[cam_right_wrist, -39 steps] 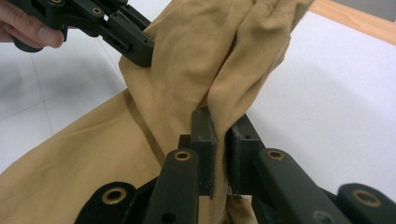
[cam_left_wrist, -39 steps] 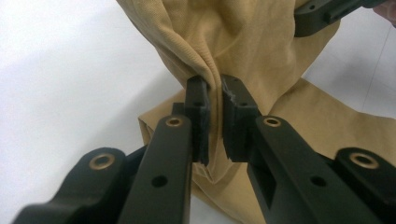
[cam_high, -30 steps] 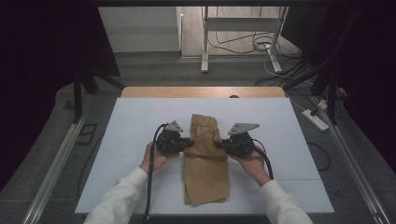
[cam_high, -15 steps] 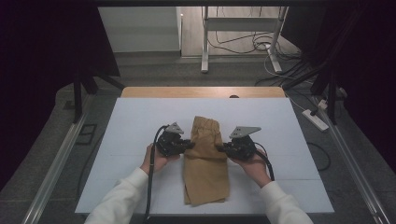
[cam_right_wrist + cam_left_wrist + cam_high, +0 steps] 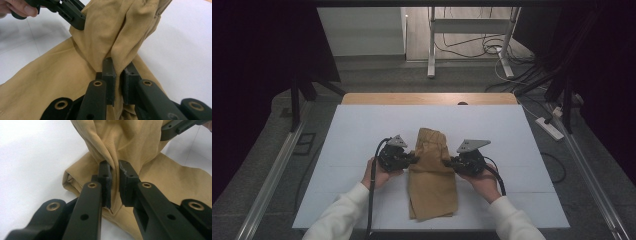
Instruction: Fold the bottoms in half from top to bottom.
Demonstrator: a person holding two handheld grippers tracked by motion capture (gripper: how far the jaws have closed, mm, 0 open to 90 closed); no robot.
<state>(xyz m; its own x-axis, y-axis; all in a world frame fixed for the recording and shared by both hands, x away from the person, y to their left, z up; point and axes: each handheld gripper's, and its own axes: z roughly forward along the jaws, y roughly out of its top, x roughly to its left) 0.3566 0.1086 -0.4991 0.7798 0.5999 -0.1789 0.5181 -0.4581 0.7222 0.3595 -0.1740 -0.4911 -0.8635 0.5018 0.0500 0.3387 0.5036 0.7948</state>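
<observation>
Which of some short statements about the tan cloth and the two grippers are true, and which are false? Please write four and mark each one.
1. The left gripper has a fold of the tan cloth pinched between its fingers. True.
2. The right gripper rests open on the white table, away from the cloth. False: it is shut on a fold of the cloth.
3. In the high view, the grippers grip opposite side edges of the cloth. True.
4. The cloth hangs in the air, clear of the table. False: most of it lies on the table.
</observation>
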